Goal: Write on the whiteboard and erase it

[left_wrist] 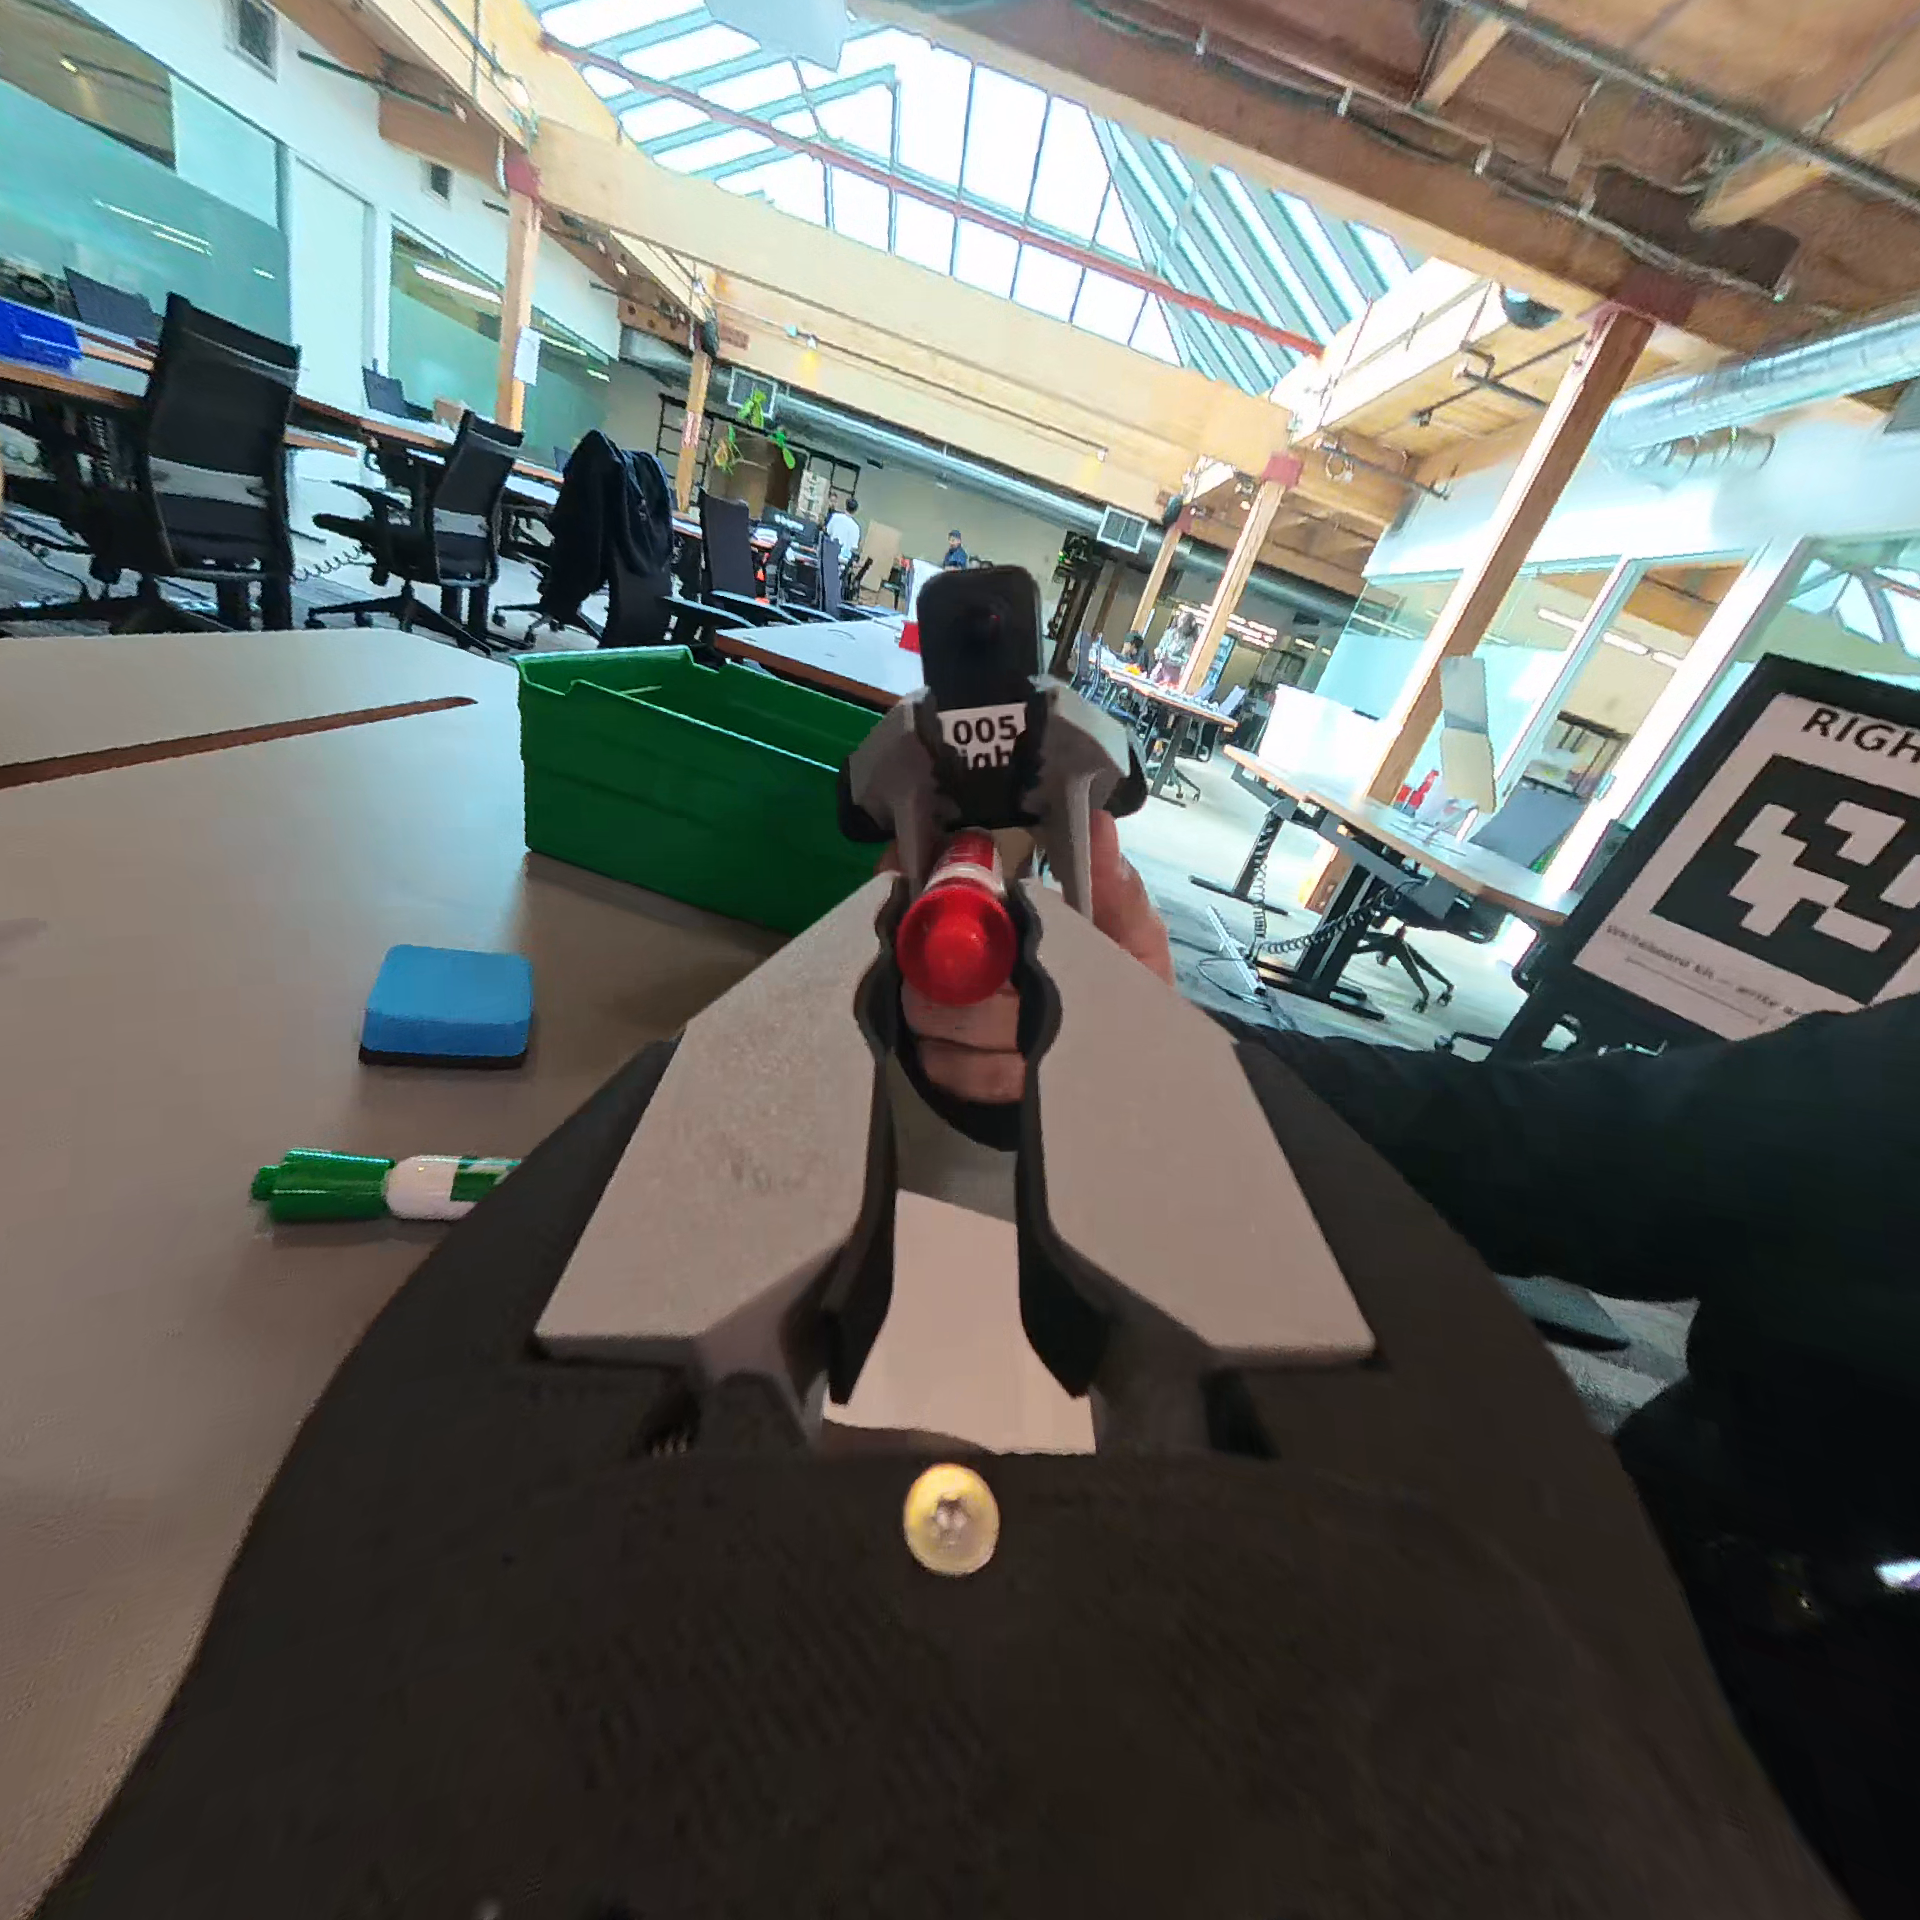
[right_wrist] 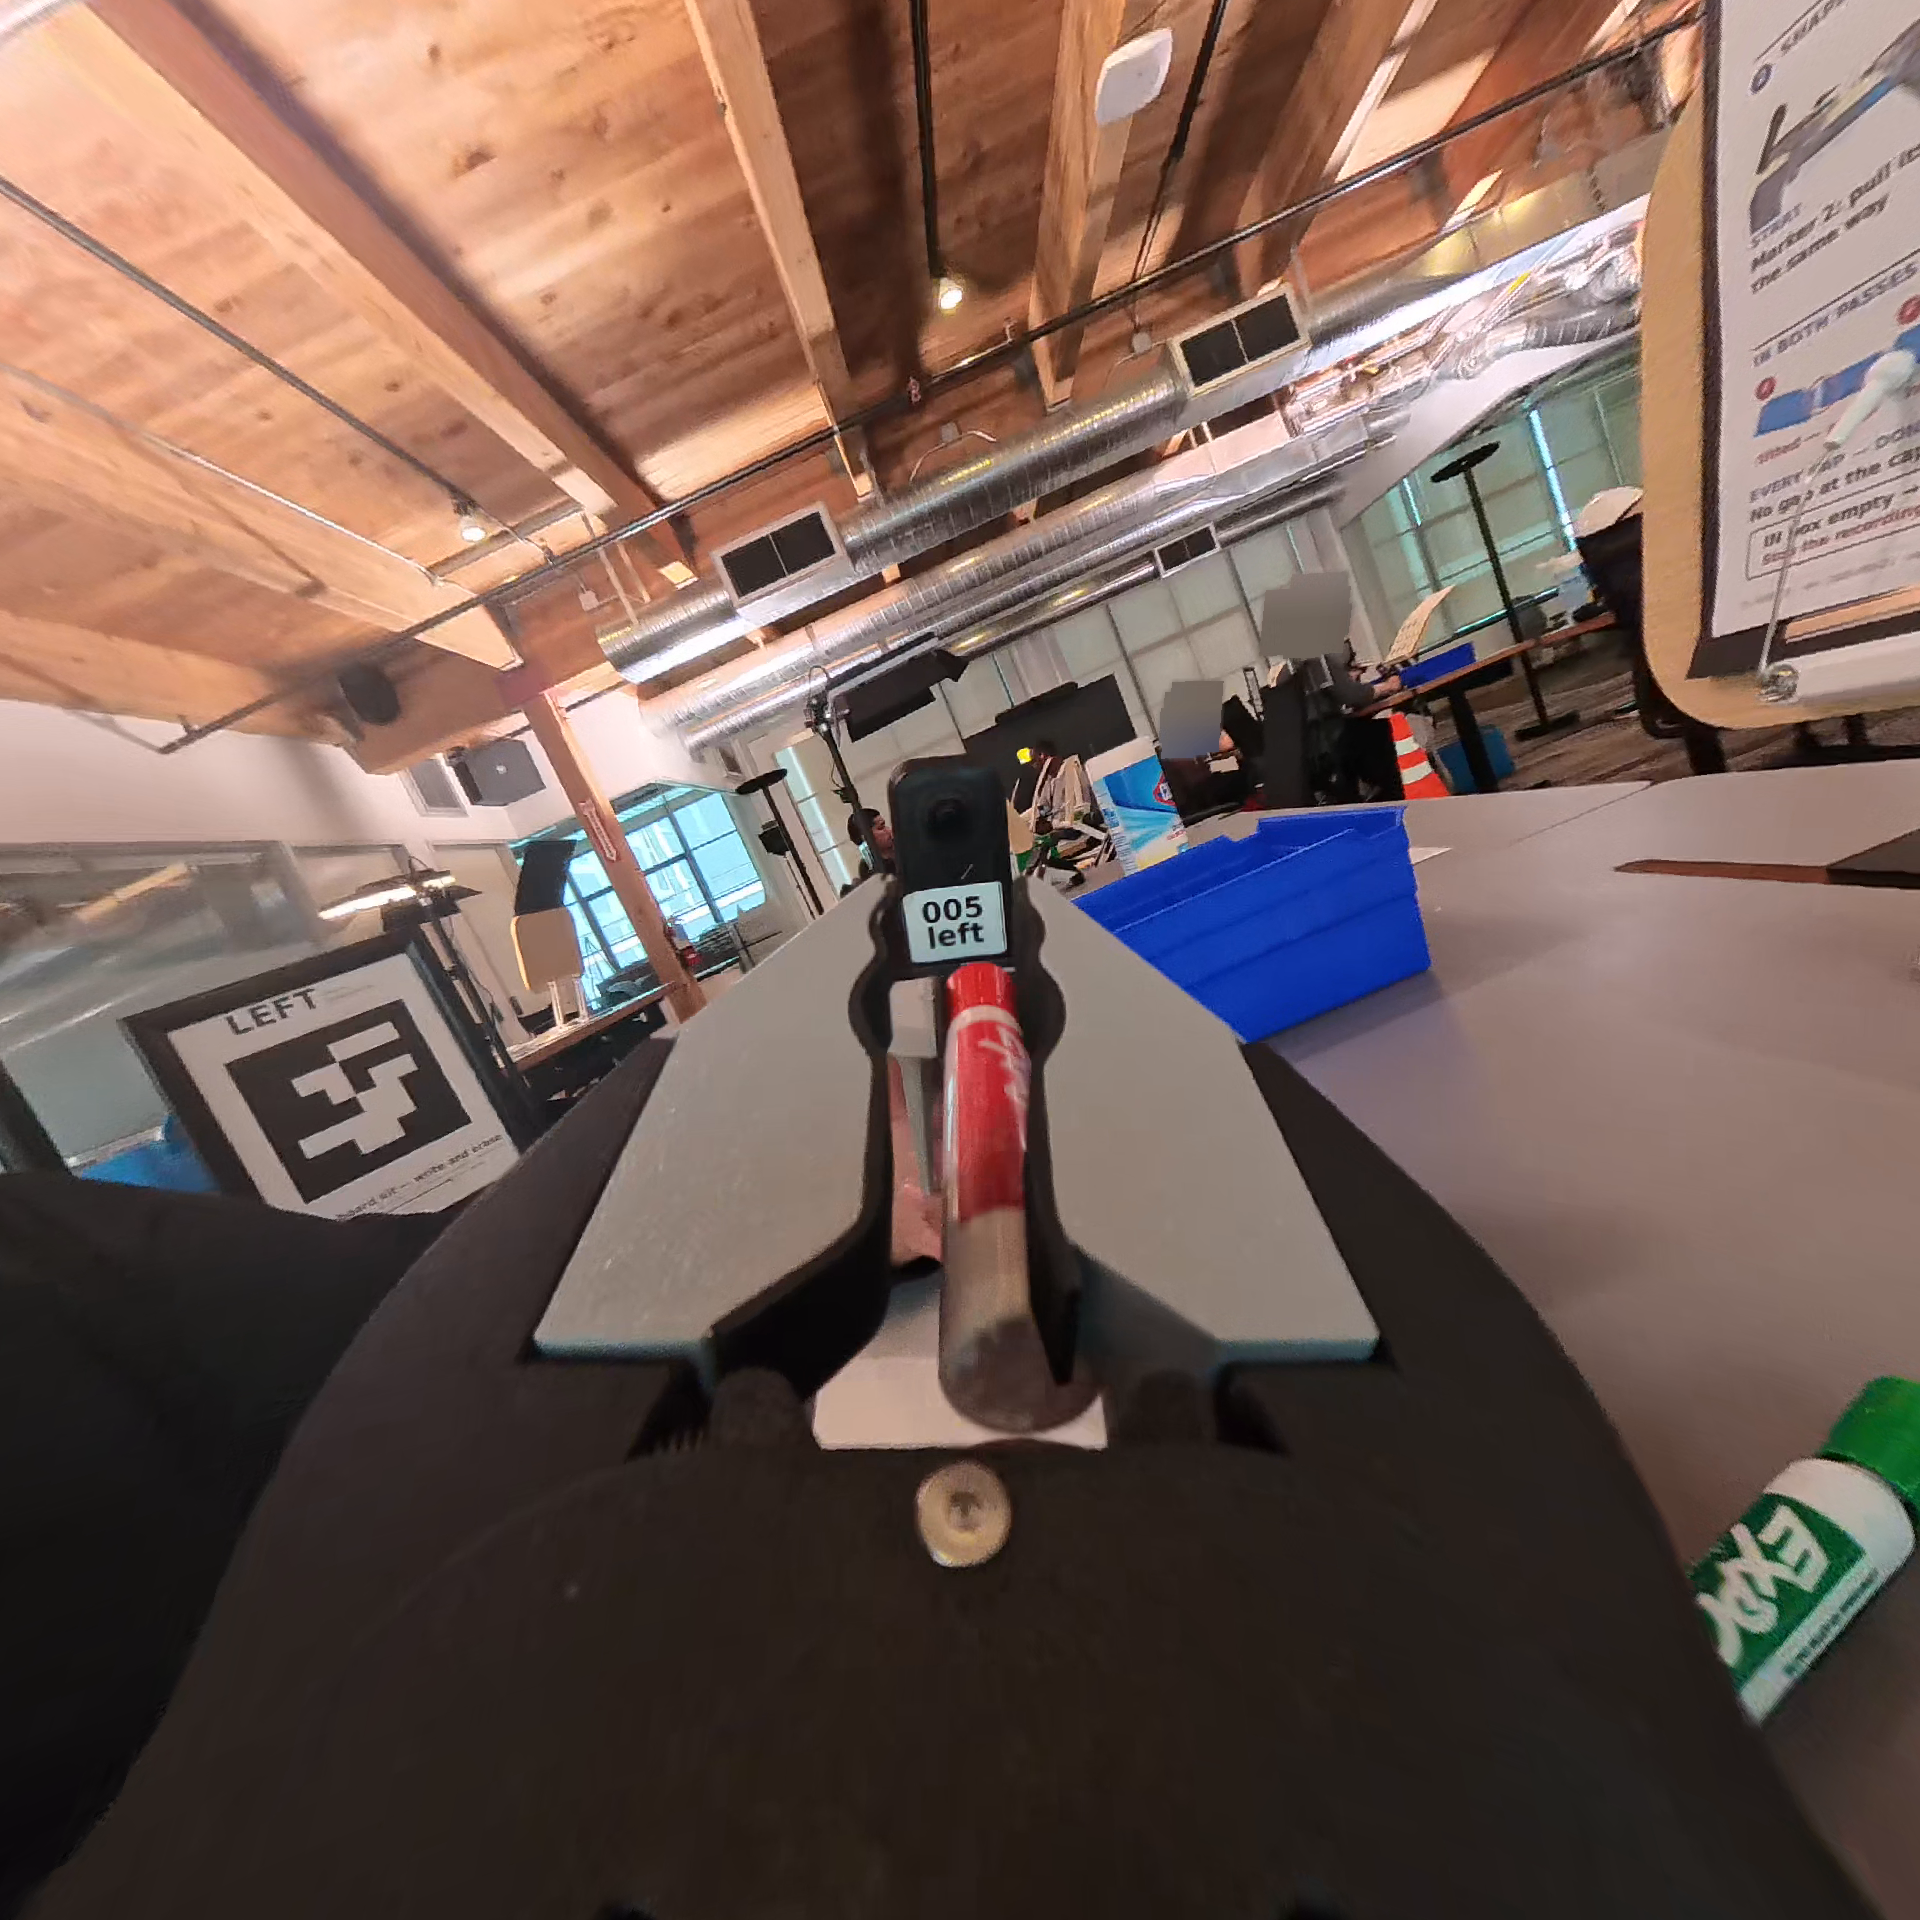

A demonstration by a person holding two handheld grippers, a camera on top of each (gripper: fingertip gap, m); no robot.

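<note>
Looking along the left gripper (left_wrist: 954,940), the left wrist view shows its jaws clamped on the red cap end of a red marker (left_wrist: 956,935), with the right gripper (left_wrist: 987,831) facing it just beyond, closed round the barrel; left of the claw lie a blue eraser (left_wrist: 447,1006) and a green marker (left_wrist: 374,1184), a green bin (left_wrist: 675,769) behind them; the right wrist view shows instead the marker's barrel running back between the right gripper's (right_wrist: 961,1013) fingers, pinched; right of that claw stand a blue bin (right_wrist: 1299,925) and the green marker on the grey table (right_wrist: 1610,1143); open office, timber ceiling, skylights.
</note>
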